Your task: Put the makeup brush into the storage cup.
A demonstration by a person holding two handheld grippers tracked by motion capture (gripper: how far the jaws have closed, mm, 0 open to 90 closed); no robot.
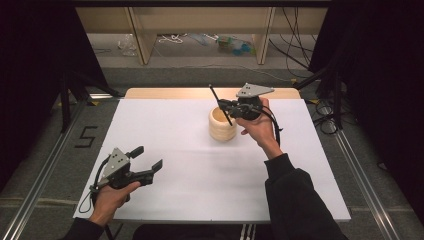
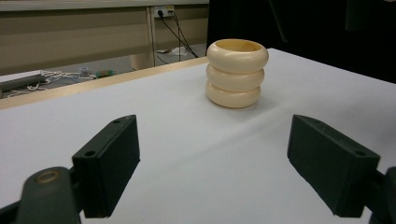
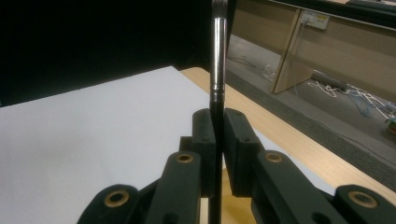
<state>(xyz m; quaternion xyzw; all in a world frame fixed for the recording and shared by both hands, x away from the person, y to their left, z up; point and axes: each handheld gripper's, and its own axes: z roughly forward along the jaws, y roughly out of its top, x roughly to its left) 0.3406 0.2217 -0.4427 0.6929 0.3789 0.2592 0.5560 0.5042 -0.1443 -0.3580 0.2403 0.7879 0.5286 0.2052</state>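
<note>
High view: the right gripper [image 1: 231, 106] clamps a thin black brush with a silver ferrule [image 1: 220, 105], its long axis tilted and its lower end apparently inside the cream ribbed wooden pot [image 1: 222, 126] directly beneath; the left gripper [image 1: 148, 161], jaws wide, waits well apart on the white table [image 1: 200, 175].

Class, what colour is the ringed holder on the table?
Cream; the holder shows best in the left gripper view.

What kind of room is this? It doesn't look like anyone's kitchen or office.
Probably a lab set up for recording: a bare white table ringed by black curtains, loose cables on the floor, and a person working with a hand-held gripper in each hand.
</note>
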